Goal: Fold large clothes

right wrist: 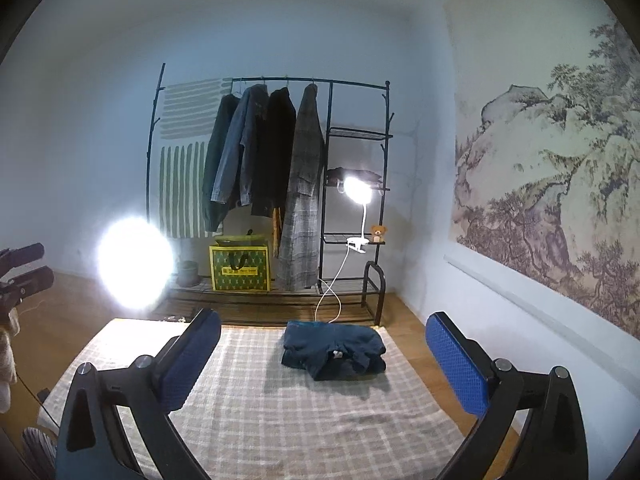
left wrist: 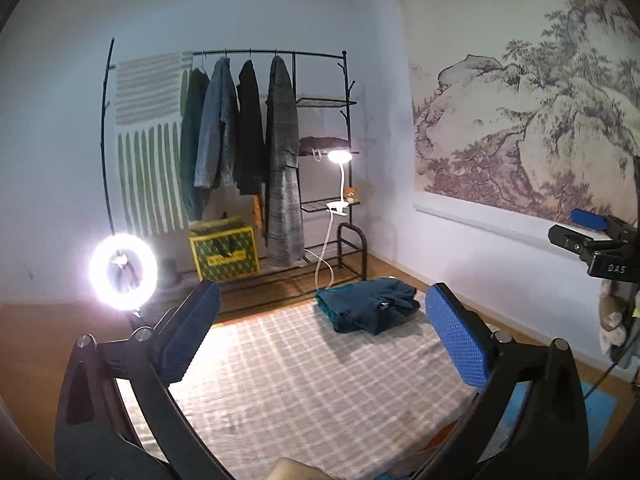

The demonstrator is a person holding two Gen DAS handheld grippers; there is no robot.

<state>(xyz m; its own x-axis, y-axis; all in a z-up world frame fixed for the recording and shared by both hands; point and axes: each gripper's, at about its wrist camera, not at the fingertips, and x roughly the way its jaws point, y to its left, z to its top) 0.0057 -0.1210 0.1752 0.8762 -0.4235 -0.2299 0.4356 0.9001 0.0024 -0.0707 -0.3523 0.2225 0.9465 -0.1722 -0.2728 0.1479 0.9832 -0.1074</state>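
While both grippers hover above the near part of the checked blanket [right wrist: 256, 412], neither one touches any cloth. The left gripper [left wrist: 320, 332] stands with its blue pads spread wide and nothing between them, only blanket showing through the gap. The right gripper [right wrist: 322, 356] is likewise released, its jaws wide apart and empty.

Folded into a compact bundle, the dark blue garment [right wrist: 334, 350] lies on the far part of the blanket, well apart from both sets of fingers; in the left wrist view it [left wrist: 366, 306] sits towards the far right corner of the blanket. A small pale tag shows on its near fold.

Behind the blanket stands a black clothes rack [right wrist: 388, 128] with four coats or jackets hanging from its rail, wire shelves on its right side, and a lit clip-on lamp [right wrist: 358, 190] fastened to one shelf, its white cord trailing down to the floor. A green and yellow box [right wrist: 240, 270] sits on the rack's bottom shelf. A ring light [left wrist: 123, 269] glares at the left, and a landscape wall hanging [right wrist: 560, 184] covers the right wall
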